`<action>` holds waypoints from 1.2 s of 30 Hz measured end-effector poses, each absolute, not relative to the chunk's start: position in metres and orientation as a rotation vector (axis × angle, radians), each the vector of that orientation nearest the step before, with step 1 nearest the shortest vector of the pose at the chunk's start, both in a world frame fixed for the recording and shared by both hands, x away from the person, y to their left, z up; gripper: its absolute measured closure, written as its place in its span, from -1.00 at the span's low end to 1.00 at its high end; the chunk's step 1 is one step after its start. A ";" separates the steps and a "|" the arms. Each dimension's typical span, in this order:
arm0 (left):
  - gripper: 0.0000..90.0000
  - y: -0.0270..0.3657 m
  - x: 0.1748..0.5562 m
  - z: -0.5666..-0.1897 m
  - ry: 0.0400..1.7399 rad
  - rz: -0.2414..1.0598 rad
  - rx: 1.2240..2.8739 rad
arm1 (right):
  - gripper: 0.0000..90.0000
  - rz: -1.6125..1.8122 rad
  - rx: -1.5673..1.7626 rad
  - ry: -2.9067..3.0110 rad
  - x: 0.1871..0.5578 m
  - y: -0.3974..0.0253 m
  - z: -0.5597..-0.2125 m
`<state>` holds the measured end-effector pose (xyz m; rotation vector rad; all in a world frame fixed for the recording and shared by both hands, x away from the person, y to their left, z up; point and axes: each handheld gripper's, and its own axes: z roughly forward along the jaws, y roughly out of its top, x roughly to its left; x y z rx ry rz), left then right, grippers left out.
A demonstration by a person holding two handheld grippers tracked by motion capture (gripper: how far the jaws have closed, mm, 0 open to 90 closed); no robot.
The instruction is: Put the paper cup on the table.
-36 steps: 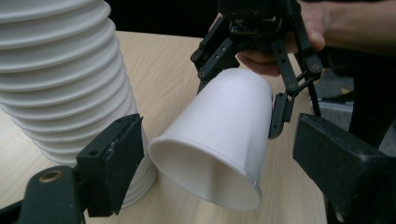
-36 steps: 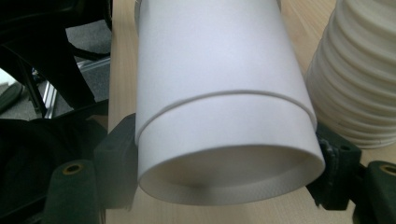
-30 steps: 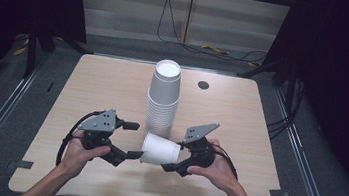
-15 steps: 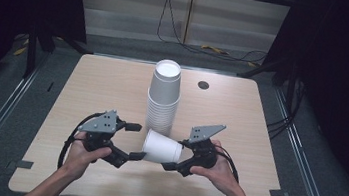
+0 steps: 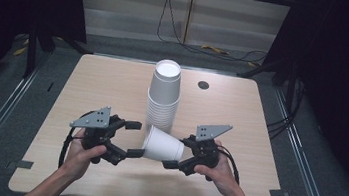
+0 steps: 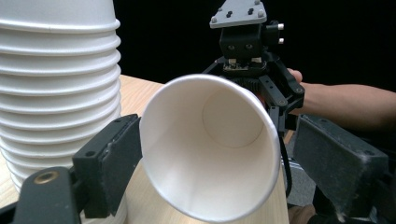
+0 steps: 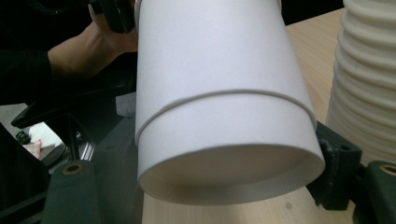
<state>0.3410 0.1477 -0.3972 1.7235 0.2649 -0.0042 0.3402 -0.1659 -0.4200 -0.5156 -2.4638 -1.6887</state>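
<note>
Your left gripper [image 5: 133,138] has closed in; its wide-apart jaws are flanking the cup's [image 5: 162,145] rim while your right gripper [image 5: 179,154] is clamping its base beside the stack [image 5: 163,96].

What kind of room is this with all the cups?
Probably a lab or studio for recording handling tasks. A bare wooden table stands among dark curtains, cables trail over the floor, and a person holds a left gripper and a right gripper beside a cup stack.
</note>
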 end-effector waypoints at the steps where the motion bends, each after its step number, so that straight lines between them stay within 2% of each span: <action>1: -0.66 0.147 0.341 -0.398 0.266 -0.006 1.723 | -0.44 -1.699 -0.516 -2.457 0.340 -0.166 -0.420; 14: -0.71 0.140 0.345 -0.406 0.310 -0.052 1.708 | -0.44 -1.776 -0.478 -2.382 0.341 -0.163 -0.425; 19: -1.00 0.133 0.347 -0.412 0.336 -0.059 1.719 | -0.44 -1.796 -0.454 -2.362 0.340 -0.162 -0.424; 28: -0.99 0.125 0.347 -0.417 0.319 -0.091 1.740 | -0.44 -1.783 -0.443 -2.367 0.339 -0.159 -0.426; 31: -0.90 0.122 0.347 -0.420 0.308 -0.109 1.739 | -0.44 -1.771 -0.437 -2.374 0.339 -0.158 -0.426; 36: -0.89 0.120 0.348 -0.423 0.317 -0.125 1.736 | -0.44 -1.762 -0.439 -2.395 0.340 -0.158 -0.428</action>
